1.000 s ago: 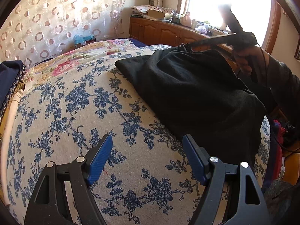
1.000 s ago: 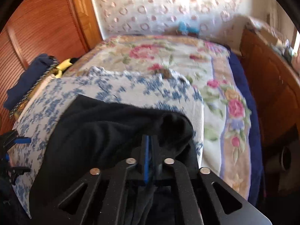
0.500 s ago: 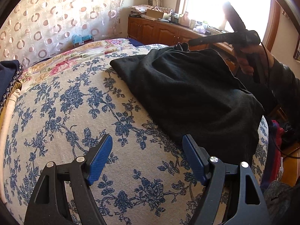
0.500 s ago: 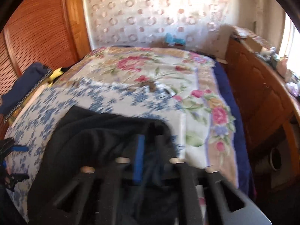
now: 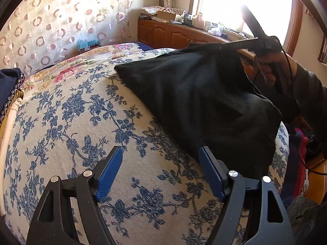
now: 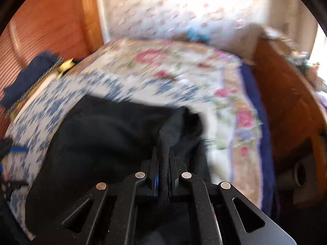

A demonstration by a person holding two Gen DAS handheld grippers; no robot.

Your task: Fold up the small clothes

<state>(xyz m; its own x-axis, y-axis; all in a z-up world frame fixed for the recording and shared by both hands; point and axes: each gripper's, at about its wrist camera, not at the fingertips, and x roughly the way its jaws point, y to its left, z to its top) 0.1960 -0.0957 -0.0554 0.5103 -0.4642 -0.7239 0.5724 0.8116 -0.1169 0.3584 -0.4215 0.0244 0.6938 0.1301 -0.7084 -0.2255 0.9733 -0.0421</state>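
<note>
A black garment (image 5: 204, 98) lies spread across the centre and right of the left wrist frame, on a blue-flowered cover (image 5: 81, 122). The right gripper (image 6: 163, 163) is clamped on a bunched fold of it at the lower middle of its own, blurred frame; probably a hem. The left gripper (image 5: 161, 171) hovers wide apart over the bare cover, empty, at lower centre.

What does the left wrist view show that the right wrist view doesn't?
Left wrist only: the open left claw hovering empty over the blue-flowered sheet, and the bright window.

Right wrist only: the right claw shut on a bunched fold of the black garment, and the wooden slatted door.

Both: garment, sheet, circle-patterned curtain, wooden cabinet.
</note>
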